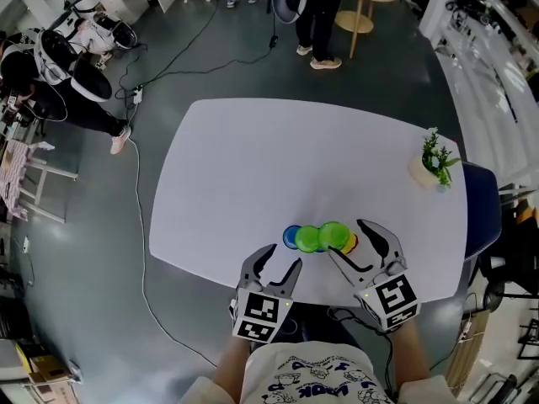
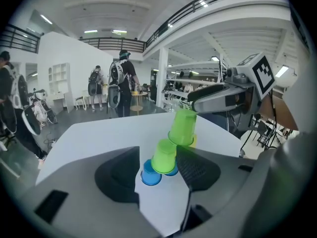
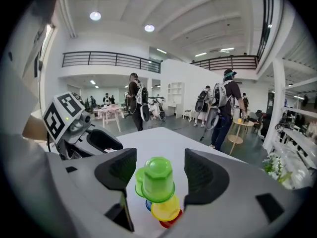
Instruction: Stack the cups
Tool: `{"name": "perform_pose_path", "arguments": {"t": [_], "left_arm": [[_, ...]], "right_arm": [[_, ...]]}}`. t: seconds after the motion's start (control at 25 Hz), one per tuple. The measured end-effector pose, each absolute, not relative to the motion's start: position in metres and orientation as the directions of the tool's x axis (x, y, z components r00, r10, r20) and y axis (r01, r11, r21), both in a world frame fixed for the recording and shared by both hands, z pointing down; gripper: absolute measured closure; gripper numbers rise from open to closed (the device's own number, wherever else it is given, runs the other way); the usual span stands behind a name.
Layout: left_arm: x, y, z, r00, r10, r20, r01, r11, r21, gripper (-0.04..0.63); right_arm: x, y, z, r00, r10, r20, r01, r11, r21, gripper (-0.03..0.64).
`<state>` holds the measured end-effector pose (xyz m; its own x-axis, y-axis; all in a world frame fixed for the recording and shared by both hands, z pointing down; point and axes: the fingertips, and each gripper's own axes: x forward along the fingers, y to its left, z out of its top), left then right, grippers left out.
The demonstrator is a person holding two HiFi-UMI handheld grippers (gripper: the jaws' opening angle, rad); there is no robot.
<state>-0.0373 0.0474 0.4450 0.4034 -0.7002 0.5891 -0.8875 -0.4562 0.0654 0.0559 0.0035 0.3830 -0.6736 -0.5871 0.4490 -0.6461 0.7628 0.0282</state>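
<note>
Grey floor surrounds the white bench, with a small potted plant at its far right corner and a person in dark trousers standing beyond it. Near the front edge sits a tight cluster of plastic cups. In the right gripper view an upturned green cup sits on top of a yellow cup, with a red cup under that. The right tool has its jaws wide apart on either side of that green cup. A gap shows on each side, so it grips nothing. Just left of this stack, a second green cup rests upturned over two blue cups; whether it sits on one or bridges both is hard to tell from these angles. The left tool is over the front edge, just short of the blue cups. Its jaws are also spread wide and empty, pointing at the cluster. Both tools angle downward toward the bench
</note>
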Motion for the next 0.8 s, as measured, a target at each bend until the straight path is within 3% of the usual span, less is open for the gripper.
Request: {"name": "perform_pose_path", "arguments": {"t": [0.16, 0.48, 0.56, 0.8], "left_arm": [[-0.051, 0.034, 0.407, 0.387, -0.765, 0.515, -0.903, -0.428, 0.042, 0.362], [-0.056, 0.007, 0.345, 0.347, -0.860, 0.375, -0.934, -0.352, 0.056, 0.430], [-0.059, 0.004, 0.330, 0.342, -0.875, 0.342, -0.937, -0.347, 0.051, 0.439], [-0.055, -0.005, 0.290, 0.336, -0.908, 0.251, -0.940, -0.338, 0.037, 0.480]], "right_arm": [[0.073, -0.004, 0.352, -0.610, -0.704, 0.364, -0.753, 0.657, 0.009, 0.324], [0.142, -0.026, 0.296, -0.356, -0.920, 0.162, -0.934, 0.358, -0.017, 0.509], [0.150, -0.024, 0.287, -0.294, -0.946, 0.133, -0.955, 0.295, -0.009, 0.560], [0.164, -0.017, 0.272, -0.214, -0.972, 0.098, -0.977, 0.215, 0.000, 0.601]]}}
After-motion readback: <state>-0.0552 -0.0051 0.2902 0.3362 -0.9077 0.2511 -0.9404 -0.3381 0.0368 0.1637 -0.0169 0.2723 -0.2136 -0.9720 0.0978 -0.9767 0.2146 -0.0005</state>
